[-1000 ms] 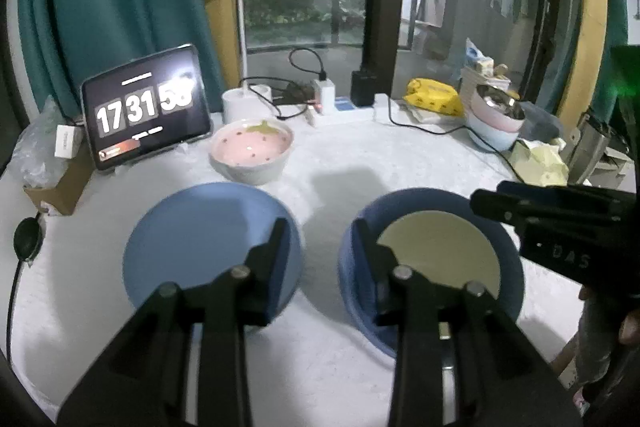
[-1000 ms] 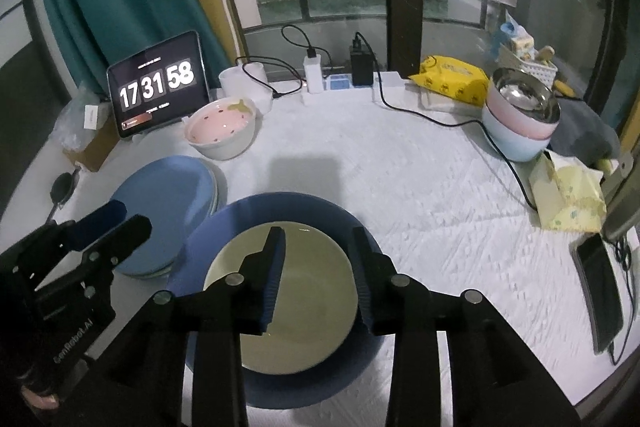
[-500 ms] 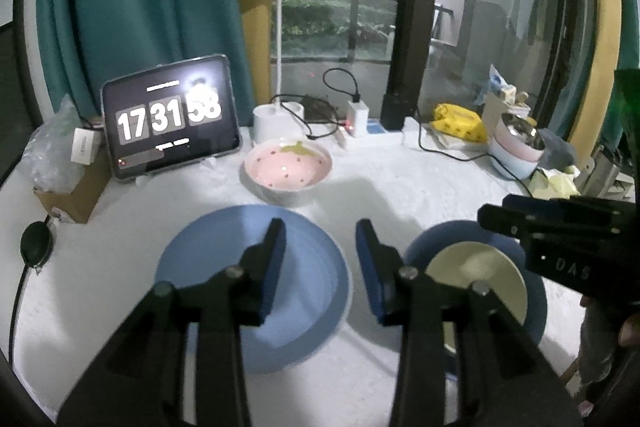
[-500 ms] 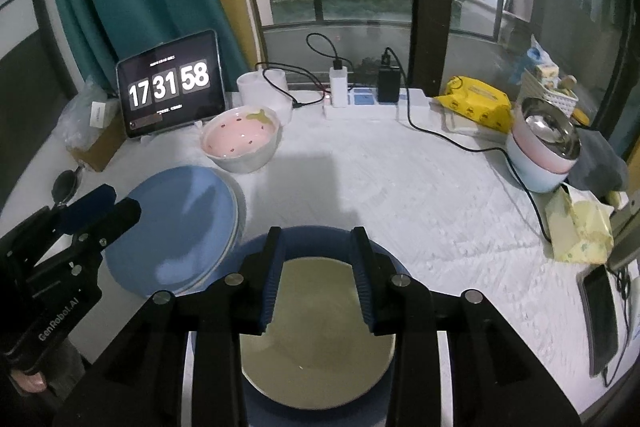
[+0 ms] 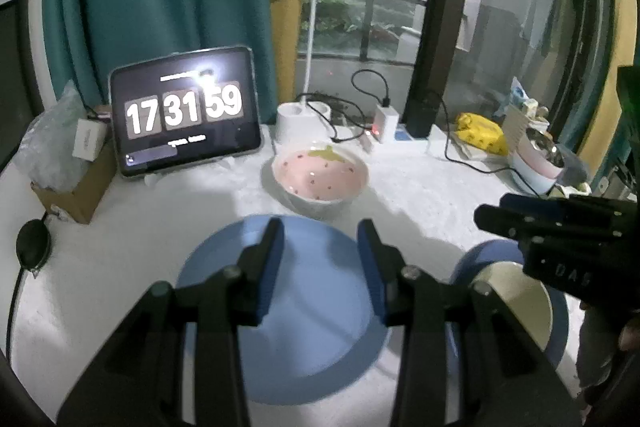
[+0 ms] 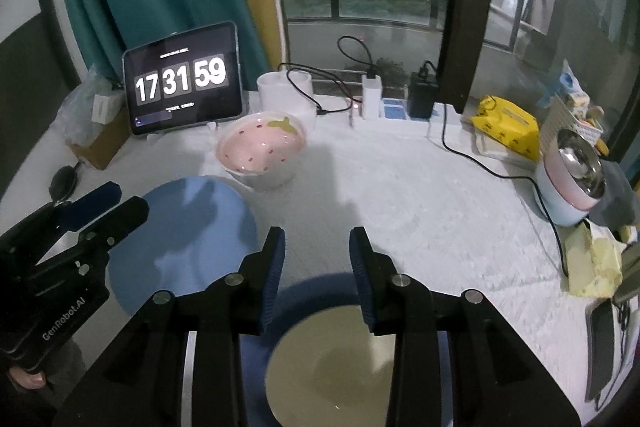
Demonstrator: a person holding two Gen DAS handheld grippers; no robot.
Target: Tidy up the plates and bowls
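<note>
A light blue plate (image 5: 316, 311) (image 6: 188, 235) lies on the white table at the front left. A dark blue bowl with a cream inside (image 5: 516, 295) (image 6: 332, 367) sits to its right. A pink strawberry bowl (image 5: 319, 175) (image 6: 262, 151) stands behind them. My left gripper (image 5: 320, 267) is open and empty, raised above the light blue plate. My right gripper (image 6: 317, 275) is open and empty, raised above the dark blue bowl's far rim. Each gripper shows in the other's view, the right one (image 5: 560, 227) and the left one (image 6: 76, 231).
A tablet clock (image 5: 184, 111) stands at the back left beside a cardboard box (image 5: 76, 187). A white lamp base (image 5: 302, 119), chargers and cables (image 6: 472, 151) lie at the back. Stacked pink and steel bowls (image 6: 572, 179), a yellow pack (image 6: 506, 127) and a phone (image 6: 604, 343) are at the right.
Both grippers have pulled back and risen, so the plate and the dark blue bowl sit lower and nearer in view. The jaws stayed open. The clock moved to 17:31:59.
</note>
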